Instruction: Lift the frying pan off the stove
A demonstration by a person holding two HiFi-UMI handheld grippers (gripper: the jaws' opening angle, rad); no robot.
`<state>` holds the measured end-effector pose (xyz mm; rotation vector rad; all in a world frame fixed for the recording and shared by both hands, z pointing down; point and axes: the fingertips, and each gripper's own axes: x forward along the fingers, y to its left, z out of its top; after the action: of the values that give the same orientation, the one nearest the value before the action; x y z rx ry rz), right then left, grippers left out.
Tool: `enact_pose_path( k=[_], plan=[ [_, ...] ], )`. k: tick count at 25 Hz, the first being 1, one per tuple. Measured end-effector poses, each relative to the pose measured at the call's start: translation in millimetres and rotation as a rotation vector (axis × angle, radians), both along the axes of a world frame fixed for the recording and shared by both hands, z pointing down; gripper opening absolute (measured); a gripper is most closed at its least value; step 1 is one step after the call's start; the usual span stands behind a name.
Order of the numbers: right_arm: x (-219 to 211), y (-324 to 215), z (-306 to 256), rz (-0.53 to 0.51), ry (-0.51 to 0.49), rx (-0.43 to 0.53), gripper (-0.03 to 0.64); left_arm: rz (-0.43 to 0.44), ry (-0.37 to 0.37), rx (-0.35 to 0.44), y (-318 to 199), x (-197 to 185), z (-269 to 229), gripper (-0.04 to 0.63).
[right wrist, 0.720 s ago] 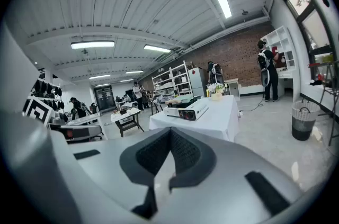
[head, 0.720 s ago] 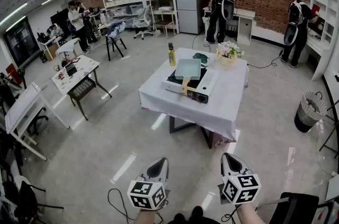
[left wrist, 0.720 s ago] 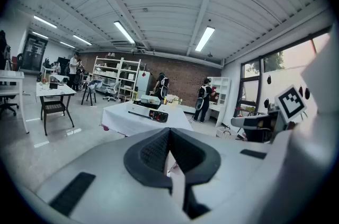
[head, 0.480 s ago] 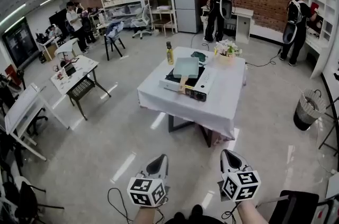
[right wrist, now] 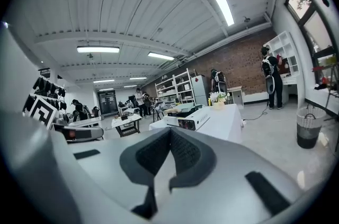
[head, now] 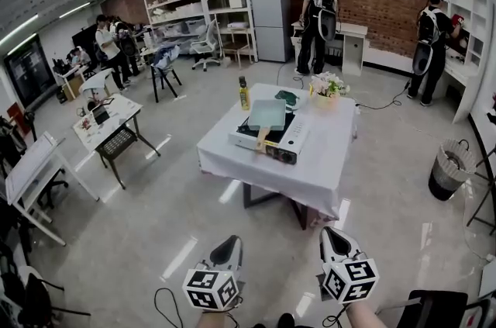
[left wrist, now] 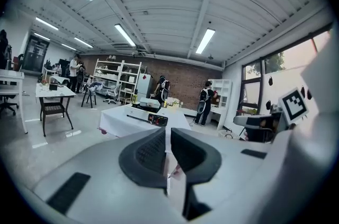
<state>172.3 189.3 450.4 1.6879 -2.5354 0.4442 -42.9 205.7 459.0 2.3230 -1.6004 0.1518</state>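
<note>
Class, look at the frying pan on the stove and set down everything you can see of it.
The frying pan is rectangular and pale teal, with a light wood-coloured handle pointing towards the camera. It sits flat on the dark top of the white portable stove, which stands on the white-clothed table. Only the stove touches it; its inside looks empty.

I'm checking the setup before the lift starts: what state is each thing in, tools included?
frying pan: sitting on the stove, handle toward the person, not yet lifted.
stove: on the cloth-covered table; lit or not, cannot tell.
bottle: upright on the table, apart from the stove.
left tool: shut, empty, well short of the table.
right tool: shut, empty, well short of the table.
</note>
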Motion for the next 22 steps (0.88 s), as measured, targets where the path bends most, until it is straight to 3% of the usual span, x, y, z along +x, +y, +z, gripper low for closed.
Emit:
enact_pose_path(
  k=[5, 8, 12, 22],
  plan=[
    [6.9, -10.7, 2.8, 0.002, 0.004, 0.024, 0.014, -0.027, 0.020, -0.011, -8.3, 0.7, 5.3, 0.021],
    [6.4, -17.5, 7.7, -0.024, -0.022, -0.007, 0.088, -0.035, 0.029, -0.042, -11.7, 3.6, 9.7, 0.087],
    [2.4, -25.9, 12.8, -0.056, -0.048, -0.039, 0.120, -0.048, 0.012, -0.076, -16.7, 1.8, 16.3, 0.130],
    [-15.8, -103.7, 36.7, -0.055, -0.059, -0.086, 0.146, -0.061, -0.009, -0.073, -90.2, -28.8, 32.8, 0.133]
  ],
)
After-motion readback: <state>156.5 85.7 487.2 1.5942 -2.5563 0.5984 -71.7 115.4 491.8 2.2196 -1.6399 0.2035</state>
